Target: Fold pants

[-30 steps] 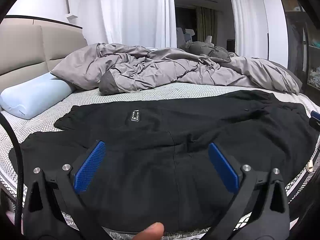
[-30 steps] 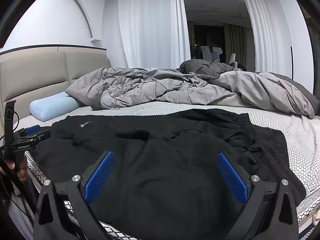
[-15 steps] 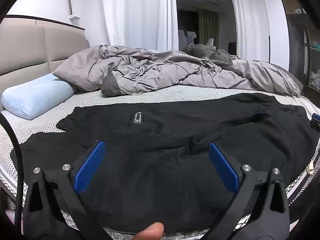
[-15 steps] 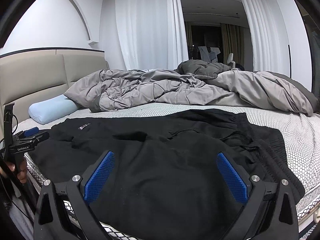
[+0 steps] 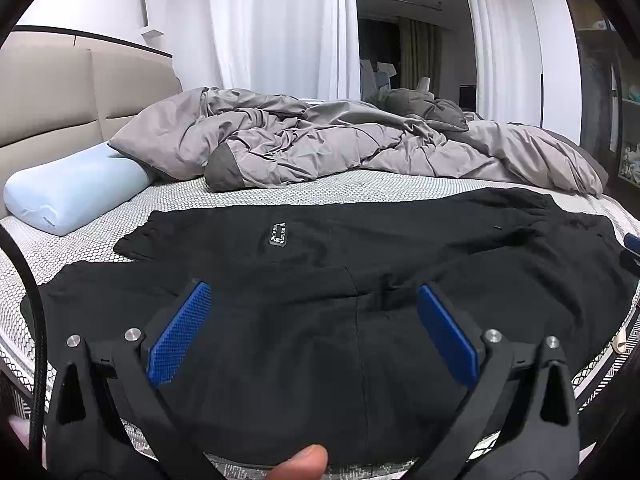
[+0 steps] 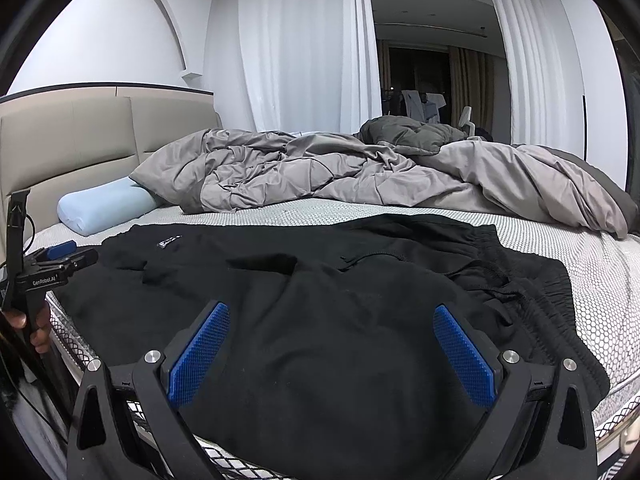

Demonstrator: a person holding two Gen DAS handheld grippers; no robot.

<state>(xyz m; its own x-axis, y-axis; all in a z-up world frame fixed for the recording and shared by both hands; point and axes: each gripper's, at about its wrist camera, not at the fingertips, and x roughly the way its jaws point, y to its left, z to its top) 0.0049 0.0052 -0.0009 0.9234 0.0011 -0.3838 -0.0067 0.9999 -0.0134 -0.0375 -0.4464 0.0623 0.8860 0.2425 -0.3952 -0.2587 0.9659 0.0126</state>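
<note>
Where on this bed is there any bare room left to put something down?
A bare mattress strip runs between the black pants and grey duvet. More lies past the waistband on the right. The pillow crowds the left.

Pants (image 5: 320, 320) black, small patch with white print. Bed sheet (image 5: 360, 188) white with fine dark honeycomb pattern. Duvet (image 5: 320, 148) grey, darker grey underside. Pillow (image 5: 72, 192) pale blue. Headboard (image 6: 80, 136) beige, dark top trim. Curtains (image 6: 296, 40) white. Left tongs (image 5: 312, 332) and right tongs (image 6: 332, 352) black, pads blue, textured.
</note>
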